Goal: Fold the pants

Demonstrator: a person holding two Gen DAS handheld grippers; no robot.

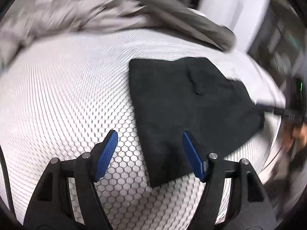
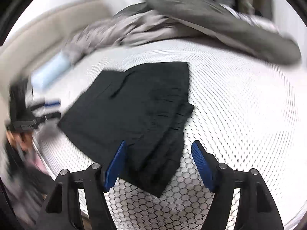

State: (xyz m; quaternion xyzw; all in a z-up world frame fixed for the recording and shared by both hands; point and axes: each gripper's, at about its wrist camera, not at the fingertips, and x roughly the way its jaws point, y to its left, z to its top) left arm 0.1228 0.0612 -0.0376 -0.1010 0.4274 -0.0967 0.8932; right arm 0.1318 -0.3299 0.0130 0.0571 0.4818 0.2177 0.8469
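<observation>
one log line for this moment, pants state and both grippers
black pants: folded, flat on honeycomb surface | left gripper: jaws open, empty | right gripper: jaws open, empty | grey clothes: piled behind

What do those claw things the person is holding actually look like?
Each is a black plastic frame branching into two angled fingers. The left gripper and right gripper have ribbed blue pads inside the fingertips, with round silver pivot pins at the joints.

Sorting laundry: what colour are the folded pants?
Black pants; right wrist view shows it best.
</observation>
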